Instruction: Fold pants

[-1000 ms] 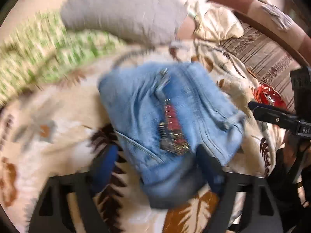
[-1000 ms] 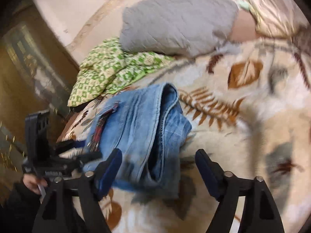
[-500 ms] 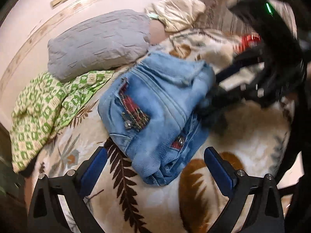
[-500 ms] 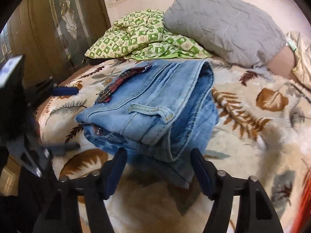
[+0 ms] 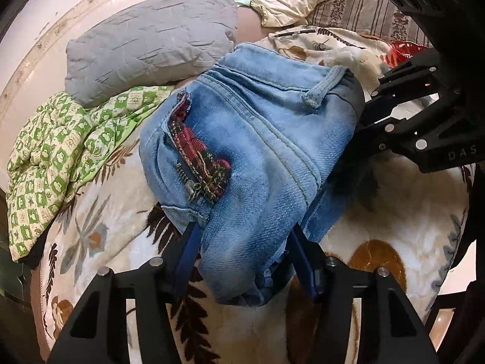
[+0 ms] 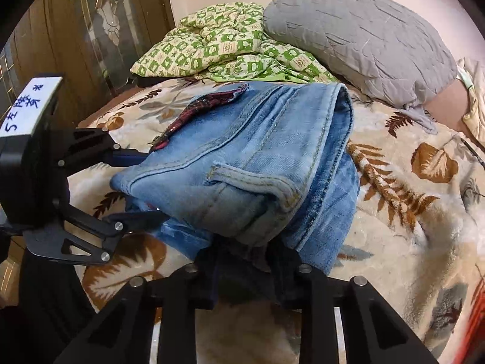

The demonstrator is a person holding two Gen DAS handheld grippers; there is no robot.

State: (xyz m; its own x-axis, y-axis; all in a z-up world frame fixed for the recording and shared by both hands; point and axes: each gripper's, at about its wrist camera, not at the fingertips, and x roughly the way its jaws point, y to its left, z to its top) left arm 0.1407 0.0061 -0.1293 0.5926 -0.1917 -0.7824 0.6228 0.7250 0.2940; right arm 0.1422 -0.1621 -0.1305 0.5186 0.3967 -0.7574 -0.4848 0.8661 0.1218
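Both grippers [image 5: 242, 261] [image 6: 245, 270] on jeans [image 5: 257, 151] edges.

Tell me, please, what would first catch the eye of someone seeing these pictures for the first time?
The folded blue jeans dominate the middle of the leaf-patterned blanket, with a red plaid zipper trim on top. The left gripper and right gripper each close on an edge of the bundle. Behind lie a gray pillow and a green checked cloth.

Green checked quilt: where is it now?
In the left wrist view the green checked quilt is bunched at the left, under the grey pillow, beside the folded jeans.
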